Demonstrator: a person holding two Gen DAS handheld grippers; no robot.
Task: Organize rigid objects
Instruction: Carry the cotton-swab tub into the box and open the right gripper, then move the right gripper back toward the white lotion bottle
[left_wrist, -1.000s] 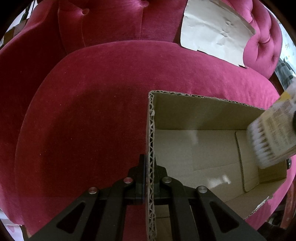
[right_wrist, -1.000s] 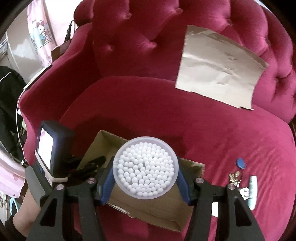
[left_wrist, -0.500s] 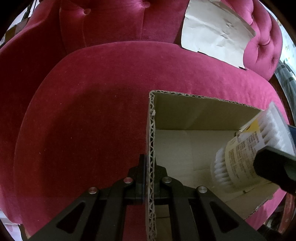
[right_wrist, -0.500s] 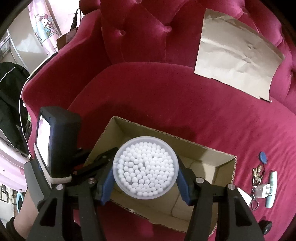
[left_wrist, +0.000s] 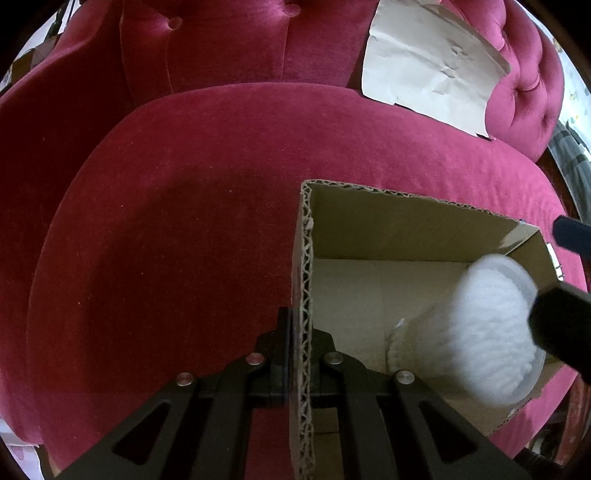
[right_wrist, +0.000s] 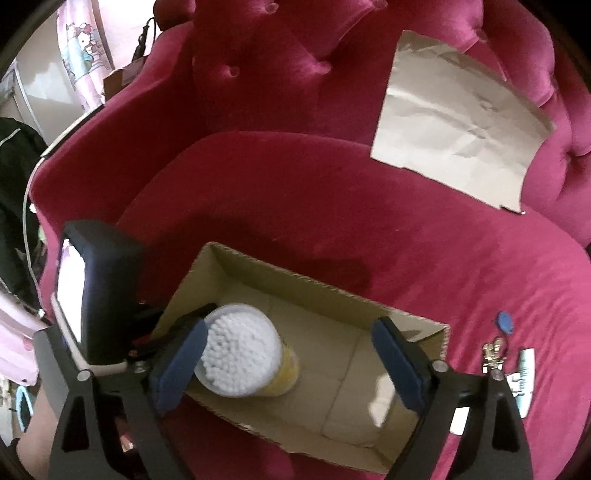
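Left gripper (left_wrist: 303, 332) pinches the wall of the cardboard box (left_wrist: 406, 206) on the red sofa (left_wrist: 166, 240). Right gripper (right_wrist: 291, 354) was squeezing the tub of cotton swabs (right_wrist: 240, 350); now it is spread wide, and the tub sits inside the box. That one looks put away.

left wrist close along cardboard box (left_wrist: 406, 221) wall, right wrist above, both sharing box interior

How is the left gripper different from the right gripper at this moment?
The left gripper is shut on the cardboard box wall, while the right gripper is open with nothing between its fingers. The left one is at the box's edge; the right one is above the box, beside the cotton swab tub. Both are black two-finger tools.
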